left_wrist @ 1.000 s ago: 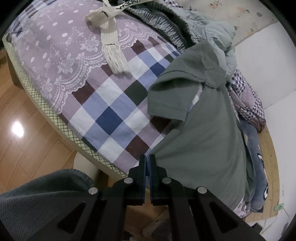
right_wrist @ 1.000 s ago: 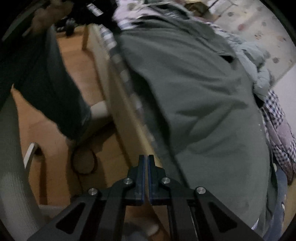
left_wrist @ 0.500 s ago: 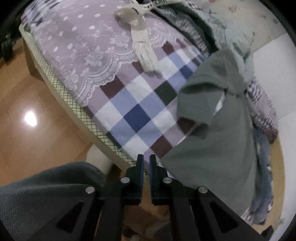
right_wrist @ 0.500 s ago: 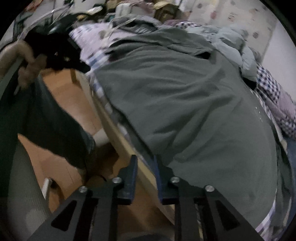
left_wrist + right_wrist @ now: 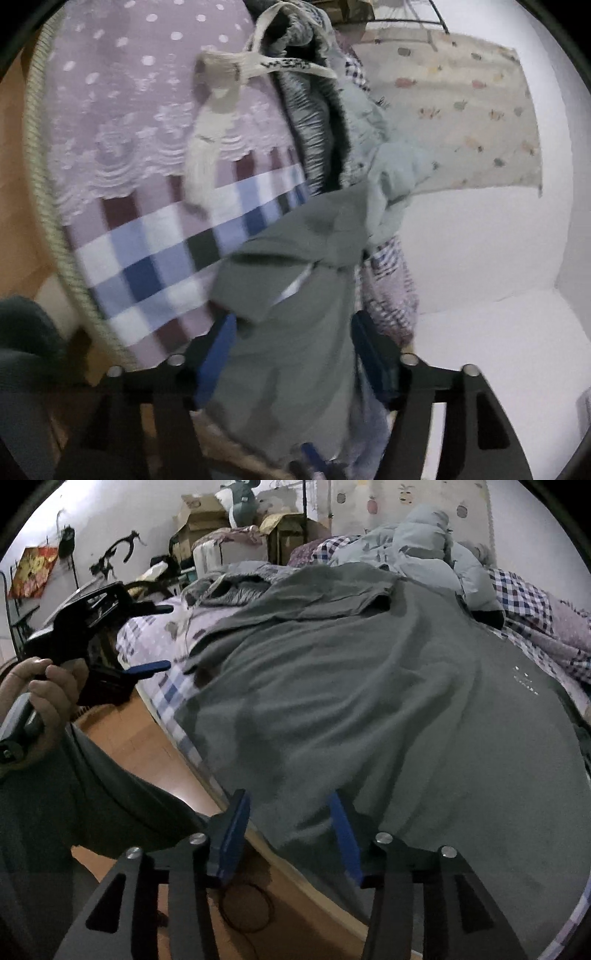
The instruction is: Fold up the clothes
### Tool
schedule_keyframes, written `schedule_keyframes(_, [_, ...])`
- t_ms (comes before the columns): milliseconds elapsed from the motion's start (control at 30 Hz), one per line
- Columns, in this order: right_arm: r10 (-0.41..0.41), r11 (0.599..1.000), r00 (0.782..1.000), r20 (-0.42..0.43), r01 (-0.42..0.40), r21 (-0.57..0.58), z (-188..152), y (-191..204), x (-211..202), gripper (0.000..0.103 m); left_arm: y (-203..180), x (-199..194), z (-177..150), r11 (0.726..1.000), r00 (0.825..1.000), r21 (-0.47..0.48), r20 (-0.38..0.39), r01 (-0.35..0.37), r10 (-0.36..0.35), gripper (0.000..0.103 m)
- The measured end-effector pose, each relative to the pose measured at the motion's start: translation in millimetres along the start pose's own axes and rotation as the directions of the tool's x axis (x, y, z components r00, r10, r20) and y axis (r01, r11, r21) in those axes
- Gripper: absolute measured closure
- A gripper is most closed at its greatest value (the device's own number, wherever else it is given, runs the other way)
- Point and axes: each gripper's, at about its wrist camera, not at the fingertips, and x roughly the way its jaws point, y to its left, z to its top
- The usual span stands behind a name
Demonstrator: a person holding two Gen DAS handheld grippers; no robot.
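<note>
Since a second ago both sets of jaws have gone from closed to spread. The grey T-shirt (image 5: 369, 686) lies flat on the checked bedsheet (image 5: 147, 266), hem at the bed edge, one sleeve folded inward. The right gripper (image 5: 291, 834) and left gripper (image 5: 291, 354) straddle the hem, gaping, likely to pinch it. Soft, matte, wrinkled knit.

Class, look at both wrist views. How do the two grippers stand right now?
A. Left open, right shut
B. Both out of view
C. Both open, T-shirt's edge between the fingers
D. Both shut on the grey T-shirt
C: the left gripper and the right gripper show blue fingers spread wide over the grey T-shirt.
</note>
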Motion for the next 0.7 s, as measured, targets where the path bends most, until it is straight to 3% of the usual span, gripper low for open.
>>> schedule_keyframes(167, [0.024,1.000,0.999,0.026,-0.024,0.012,5.4,-1.2,-1.4,0.044,-1.4,21.4,8.3,0.996,1.000,-0.093,0.029,0.010,-0.007,0.029])
schedule_keyframes(400, [0.034,0.999,0.998,0.046,-0.035,0.027,10.3,-5.6,-2.7,0.041,1.0,41.5,24.7,0.986,0.991,-0.167,0.124,-0.020,0.041,0.029])
schedule_keyframes(533, [0.038,0.998,0.998,0.049,-0.040,0.049,11.8,-11.0,-3.3,0.041,6.7,53.5,34.9,0.973,0.988,-0.214,0.106,-0.092,0.116,0.036])
schedule_keyframes(567, [0.038,0.998,0.998,0.050,-0.041,0.055,12.1,-12.2,-3.5,0.041,8.2,55.2,36.8,0.968,0.986,-0.229,0.102,-0.106,0.132,0.044])
schedule_keyframes(633, [0.041,0.997,0.998,0.048,-0.044,0.067,12.5,-14.5,-3.3,0.041,7.2,52.2,39.3,0.971,0.983,-0.214,0.120,-0.110,0.137,0.085])
schedule_keyframes(667, [0.043,0.996,0.998,0.046,-0.046,0.071,12.8,-15.5,-2.8,0.041,2.5,49.9,40.7,0.976,0.980,-0.182,0.136,-0.123,0.149,0.096])
schedule_keyframes(700, [0.046,0.996,0.998,0.043,-0.049,0.073,13.4,-15.9,-1.8,0.041,-6.0,46.5,42.3,0.981,0.975,-0.140,0.160,-0.131,0.153,0.096])
